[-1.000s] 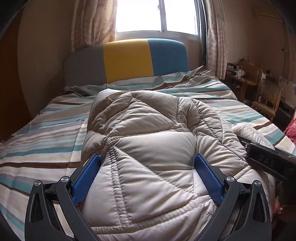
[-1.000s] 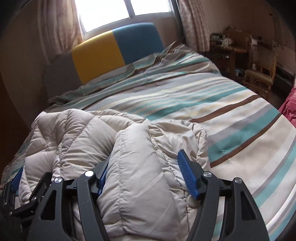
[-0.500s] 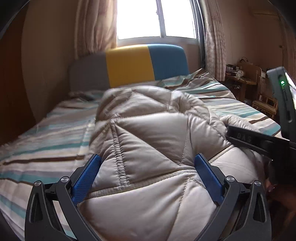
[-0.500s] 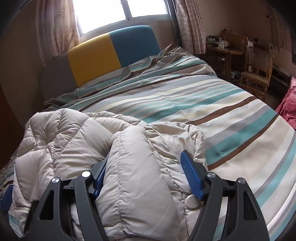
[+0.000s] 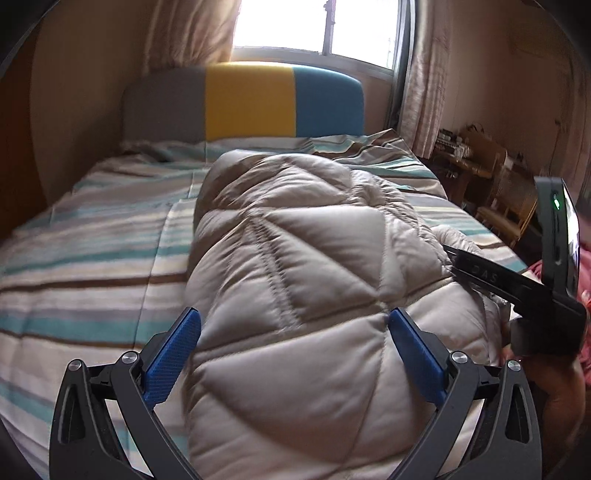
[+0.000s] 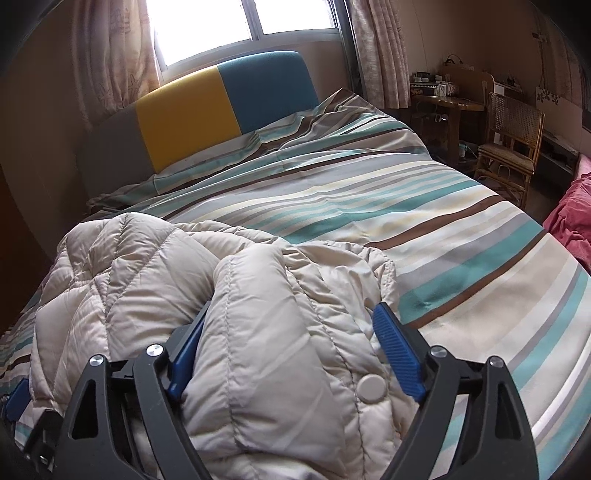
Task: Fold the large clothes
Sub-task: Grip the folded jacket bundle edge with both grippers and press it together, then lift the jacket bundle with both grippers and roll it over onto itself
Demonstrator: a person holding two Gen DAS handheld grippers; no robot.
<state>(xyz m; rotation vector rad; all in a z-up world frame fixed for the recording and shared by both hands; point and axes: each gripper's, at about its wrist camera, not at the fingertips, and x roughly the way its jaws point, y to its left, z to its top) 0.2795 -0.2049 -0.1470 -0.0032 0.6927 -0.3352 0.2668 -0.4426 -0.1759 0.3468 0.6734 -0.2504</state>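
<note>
The left gripper (image 5: pixel 293 354) has its blue pads spread wide, with a thick bulge of the beige quilted jacket (image 5: pixel 314 266) filling the gap between them; whether the pads press the fabric cannot be told. The right gripper (image 6: pixel 291 354) likewise straddles a padded fold of the same jacket (image 6: pixel 258 332), jaws wide apart, a round snap button (image 6: pixel 371 387) near its 3 o'clock pad. In the left view the right tool's black body shows at 3 o'clock. The jacket lies bunched on the striped bedspread (image 6: pixel 424 221), which stretches toward 12 o'clock to the grey, yellow and blue headboard (image 6: pixel 207 107) beneath a bright window (image 5: pixel 314 26). A rattan chair (image 6: pixel 511 136) stands at 2 o'clock.
</note>
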